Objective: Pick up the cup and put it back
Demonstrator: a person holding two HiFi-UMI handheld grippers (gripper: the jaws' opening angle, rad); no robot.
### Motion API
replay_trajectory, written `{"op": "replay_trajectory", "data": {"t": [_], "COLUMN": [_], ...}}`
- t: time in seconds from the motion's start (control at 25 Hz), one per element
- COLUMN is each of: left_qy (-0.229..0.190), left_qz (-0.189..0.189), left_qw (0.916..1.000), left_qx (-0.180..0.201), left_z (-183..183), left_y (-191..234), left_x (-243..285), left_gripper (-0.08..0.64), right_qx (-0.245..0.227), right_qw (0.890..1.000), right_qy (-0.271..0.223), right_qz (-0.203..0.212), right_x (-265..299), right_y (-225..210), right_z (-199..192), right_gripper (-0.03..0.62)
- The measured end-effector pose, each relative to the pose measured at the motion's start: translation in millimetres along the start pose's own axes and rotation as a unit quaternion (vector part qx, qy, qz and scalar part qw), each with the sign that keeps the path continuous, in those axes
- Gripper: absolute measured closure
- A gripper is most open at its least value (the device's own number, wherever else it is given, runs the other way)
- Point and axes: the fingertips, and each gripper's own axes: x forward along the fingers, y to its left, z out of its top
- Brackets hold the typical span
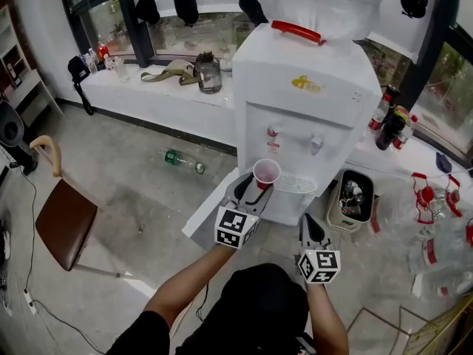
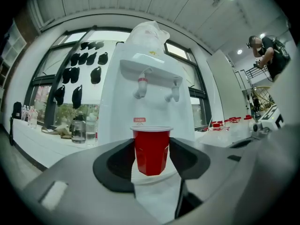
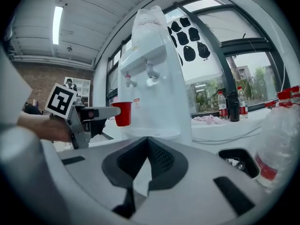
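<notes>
Right gripper (image 1: 310, 228) low and nearest the person, jaws pressed together on nothing, left gripper (image 1: 253, 189) ahead of it, jaws pinching an upright red cup (image 2: 151, 150), cup held in the air below the red tap (image 1: 273, 132) of a white water dispenser (image 1: 310, 102)

The cup (image 2: 151, 149) is glossy red plastic. The water dispenser (image 1: 310, 117) has a smooth white plastic shell; the floor (image 1: 140, 191) left of it looks like matt concrete.
</notes>
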Motion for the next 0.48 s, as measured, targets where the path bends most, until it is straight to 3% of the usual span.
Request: {"op": "replay_trajectory", "data": {"t": [0.48], "left_qy": [0.004], "left_qz": [0.008], "left_qw": [0.9998], "left_qx": [-0.017], "left_z": [-22], "left_y": [19], "left_x": [30], "left_gripper": [0.334], "right_qx": [0.008], "right_qw": [1.000], "right_qy": [0.005], "right_qz": [-0.009], "right_x": [12], "right_y": [-9], "right_z": [-6], "right_gripper": [0.600]}}
